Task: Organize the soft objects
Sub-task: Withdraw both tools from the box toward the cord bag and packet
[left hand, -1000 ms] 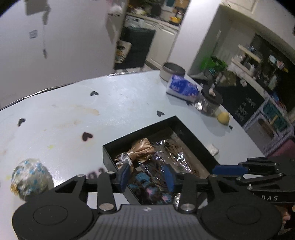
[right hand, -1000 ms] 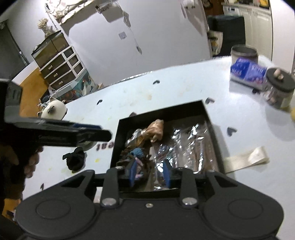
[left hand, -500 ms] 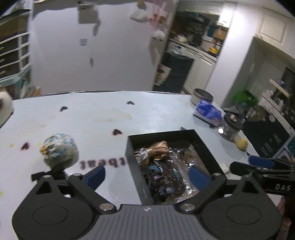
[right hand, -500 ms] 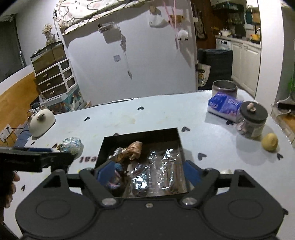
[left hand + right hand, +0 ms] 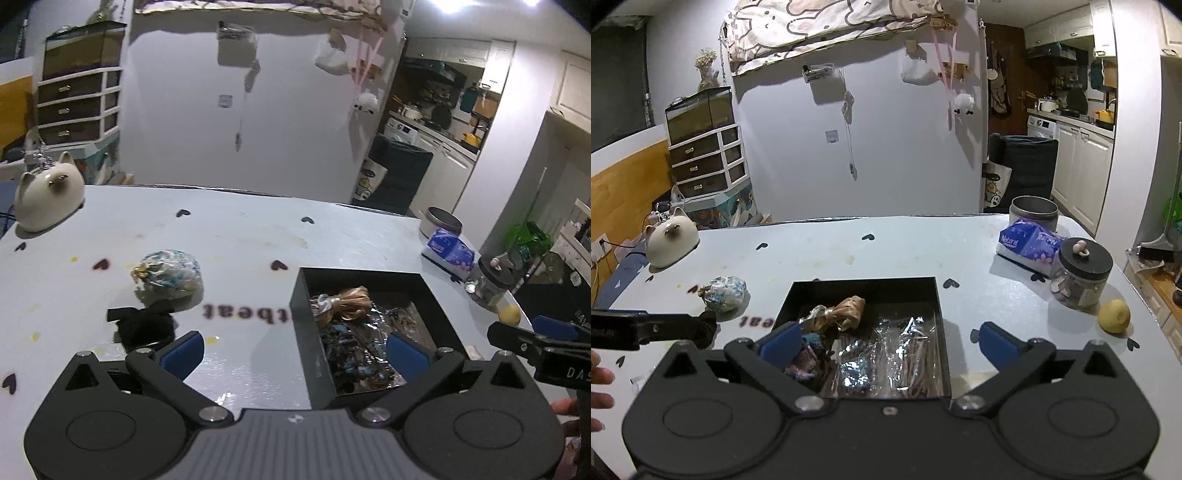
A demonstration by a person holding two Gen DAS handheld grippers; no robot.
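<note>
Blue "Natural" tissue pack (image 5: 1028, 242) beside lidded jar (image 5: 1082, 273)

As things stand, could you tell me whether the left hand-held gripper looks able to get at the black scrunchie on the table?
Probably yes. The left hand-held gripper is open and empty, and the black scrunchie lies on the table just ahead of its left finger. Only the wrapped ball sits close behind it; nothing blocks the approach.

The table (image 5: 905, 254) is pale blue-white, dotted with small dark hearts. The box (image 5: 862, 291) is black; inside lie a tan-gold ribbon bundle (image 5: 849, 308), shiny silver wrappers (image 5: 886, 354) and a blue-and-pink scrunchie (image 5: 807, 356). Left sits a blue-speckled white bundle (image 5: 168, 277) beside a black scrunchie (image 5: 142, 325). Far right, a purple-blue tissue pack (image 5: 1030, 240).
</note>
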